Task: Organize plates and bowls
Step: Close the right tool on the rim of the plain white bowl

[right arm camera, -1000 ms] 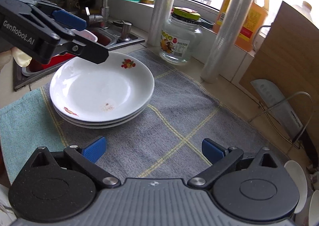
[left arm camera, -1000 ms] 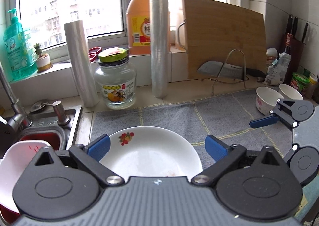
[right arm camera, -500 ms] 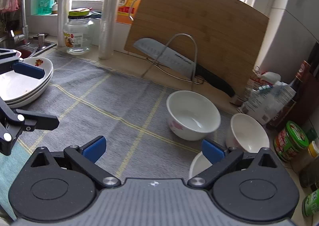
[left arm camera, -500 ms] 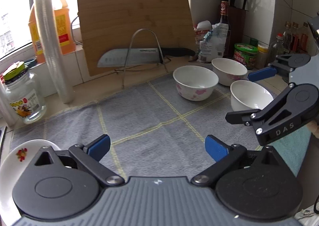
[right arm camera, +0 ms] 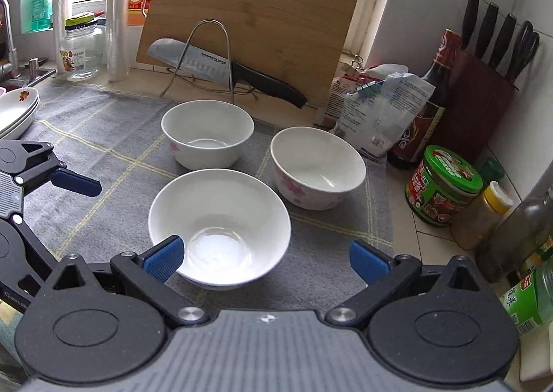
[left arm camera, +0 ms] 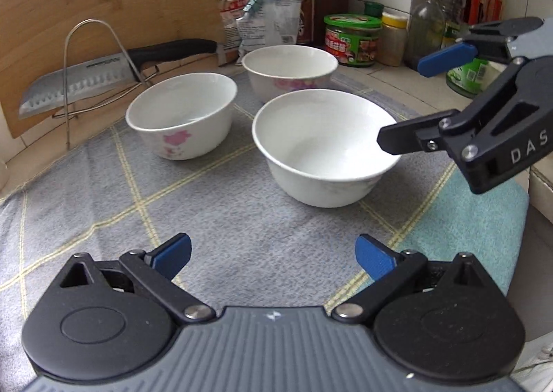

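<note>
Left wrist view: bench (left arm camera: 380, 81) is lying under a grey checked mat (left arm camera: 214, 205), with a teal towel (left arm camera: 466, 233) sitting at the mat's right edge. Tiled wall is running far right; a bamboo cutting board (left arm camera: 114, 8) is leaning far left, with a knife (left arm camera: 114, 70) resting in a wire rack (left arm camera: 93, 67) in front of it. Left hand-held gripper (left arm camera: 273, 255) is hanging spread wide over bare mat, gripping nothing. Three white bowls are sitting on the mat: plain bowl (left arm camera: 325, 146) nearest, floral bowl (left arm camera: 181, 114) to its left, second floral bowl (left arm camera: 289, 70) farthest. Right hand-held gripper (left arm camera: 411, 105) is coming in from the right, fingers apart, lower finger overlapping the plain bowl's right rim; contact unclear.

Right wrist view: same mat (right arm camera: 103, 136), window far left, knife block (right arm camera: 484, 81) far right against the wall. Right hand-held gripper (right arm camera: 266, 255) is standing wide apart, nothing clamped; its left pad (right arm camera: 164, 255) is sitting just at the near-left rim of the plain bowl (right arm camera: 219, 222). Three bowls again: plain one near, floral bowl (right arm camera: 207, 133) far, other floral bowl (right arm camera: 318, 167) right. Stack of plates (right arm camera: 17, 108) is sitting at the far-left mat edge; count unclear. Left hand-held gripper (right arm camera: 76, 183) is showing at the left edge.
</note>
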A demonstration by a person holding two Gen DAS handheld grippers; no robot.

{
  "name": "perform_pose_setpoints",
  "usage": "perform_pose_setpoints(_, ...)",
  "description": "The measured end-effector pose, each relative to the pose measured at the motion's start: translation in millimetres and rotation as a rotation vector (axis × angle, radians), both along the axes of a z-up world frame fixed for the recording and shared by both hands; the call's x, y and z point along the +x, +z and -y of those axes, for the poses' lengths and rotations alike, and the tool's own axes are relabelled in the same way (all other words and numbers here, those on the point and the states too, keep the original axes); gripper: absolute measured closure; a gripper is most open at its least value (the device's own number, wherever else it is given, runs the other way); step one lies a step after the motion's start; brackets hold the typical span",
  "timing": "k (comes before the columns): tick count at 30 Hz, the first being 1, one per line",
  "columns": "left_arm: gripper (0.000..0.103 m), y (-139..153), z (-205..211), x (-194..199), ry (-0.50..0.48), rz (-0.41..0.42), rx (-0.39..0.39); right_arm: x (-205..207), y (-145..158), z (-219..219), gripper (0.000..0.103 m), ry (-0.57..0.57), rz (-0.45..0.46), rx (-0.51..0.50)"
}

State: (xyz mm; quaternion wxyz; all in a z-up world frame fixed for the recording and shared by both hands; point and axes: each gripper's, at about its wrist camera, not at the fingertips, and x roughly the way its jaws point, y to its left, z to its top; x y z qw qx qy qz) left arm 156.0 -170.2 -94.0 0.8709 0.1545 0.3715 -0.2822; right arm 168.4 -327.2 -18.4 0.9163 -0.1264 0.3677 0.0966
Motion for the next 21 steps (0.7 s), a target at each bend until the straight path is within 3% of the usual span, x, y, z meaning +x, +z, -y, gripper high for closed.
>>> perform_pose_setpoints(4, 0.002, -12, 17, 4, -0.011, -0.027, 0.018, 2, -5, 12, 0.0, 0.01, -0.015, 0.016)
perform_pose_setpoints(8, 0.001, -16, 20, 7, 0.002, -0.042, -0.021, 5, -10, 18, 0.0, 0.029, -0.027, 0.034)
perform_pose_setpoints(21, 0.0, -22, 17, 2, 0.034, 0.043, -0.077, 23, -16, 19, 0.0, 0.075, -0.057, 0.078)
